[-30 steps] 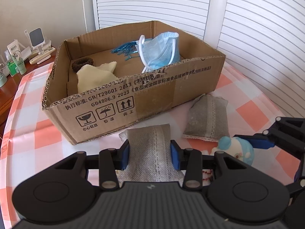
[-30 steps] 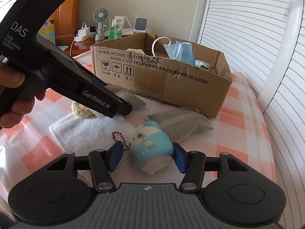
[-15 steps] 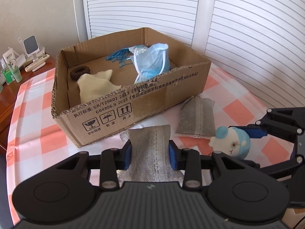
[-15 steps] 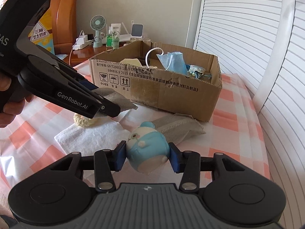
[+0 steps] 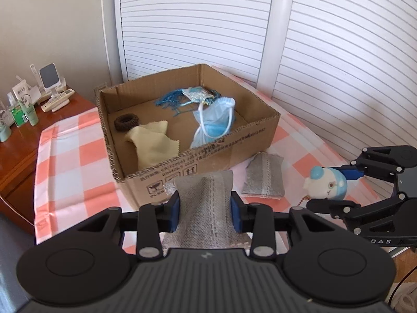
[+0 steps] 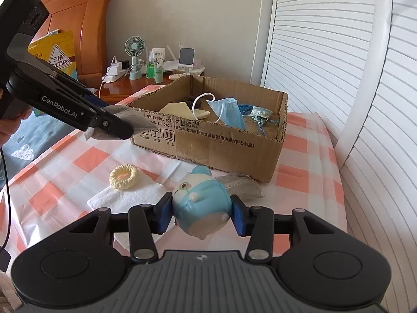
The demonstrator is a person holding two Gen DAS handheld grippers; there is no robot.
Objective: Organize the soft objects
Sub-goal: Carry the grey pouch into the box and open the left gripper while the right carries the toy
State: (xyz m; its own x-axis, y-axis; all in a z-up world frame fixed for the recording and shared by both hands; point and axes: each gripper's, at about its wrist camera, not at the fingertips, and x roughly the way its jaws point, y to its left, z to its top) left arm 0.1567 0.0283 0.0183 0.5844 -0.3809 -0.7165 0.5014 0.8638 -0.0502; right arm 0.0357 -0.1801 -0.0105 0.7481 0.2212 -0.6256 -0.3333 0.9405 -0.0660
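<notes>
My left gripper (image 5: 204, 214) is shut on a grey lace-trimmed sachet (image 5: 206, 208) and holds it in the air in front of the cardboard box (image 5: 234, 140). My right gripper (image 6: 202, 214) is shut on a blue-and-white plush toy (image 6: 202, 206), lifted off the table; it also shows in the left wrist view (image 5: 327, 186). The box holds a blue face mask (image 5: 216, 122), a cream cloth (image 5: 153, 143), a brown scrunchie (image 5: 126, 122) and blue tassels (image 5: 169, 101). A second grey sachet (image 5: 263, 174) lies by the box.
A cream scrunchie (image 6: 123, 177) lies on a white towel (image 6: 125, 198) on the checked tablecloth (image 6: 65, 172). A wooden nightstand (image 6: 125, 88) with a small fan, bottles and a phone stand is behind the box. Louvred doors (image 6: 338, 78) run along the right.
Both grippers have risen. The left lifted the grey sachet higher before the box. The right closed on the plush toy and lifted it off the table.
</notes>
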